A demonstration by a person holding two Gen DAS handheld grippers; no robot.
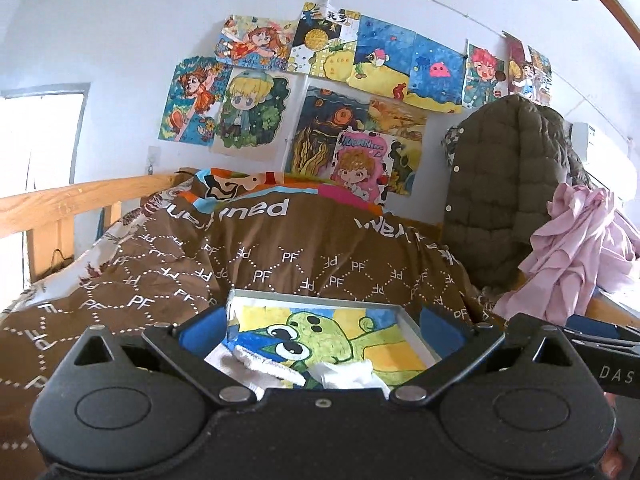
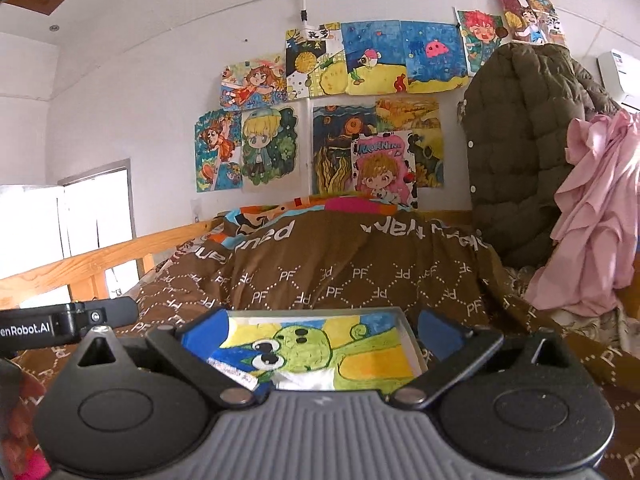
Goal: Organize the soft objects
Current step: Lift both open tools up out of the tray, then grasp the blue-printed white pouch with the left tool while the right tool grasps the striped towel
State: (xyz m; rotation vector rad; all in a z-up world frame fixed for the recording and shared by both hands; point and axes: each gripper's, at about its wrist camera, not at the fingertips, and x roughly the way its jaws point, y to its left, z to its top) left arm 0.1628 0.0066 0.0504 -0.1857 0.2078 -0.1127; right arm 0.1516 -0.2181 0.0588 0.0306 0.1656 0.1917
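A shallow box (image 1: 416, 334) with a green cartoon creature painted on its bottom lies on the bed, right in front of both grippers. White soft pieces (image 1: 344, 374) lie in its near end, with another white ribbed piece (image 1: 256, 356) to their left. My left gripper (image 1: 320, 324) is open wide, blue pads (image 1: 196, 330) apart, nothing between them. My right gripper (image 2: 318, 332) is equally wide open and empty over the same box (image 2: 412, 344). A white cloth (image 2: 308, 380) shows at its near edge. Each gripper's body shows at the edge of the other view.
A brown quilt (image 1: 280, 264) printed with "PF" covers the bed. A wooden rail (image 1: 60, 204) runs along the left. An olive puffer jacket (image 1: 504, 184) and a pink garment (image 1: 576, 248) hang at the right. Drawings (image 1: 320, 92) cover the white wall.
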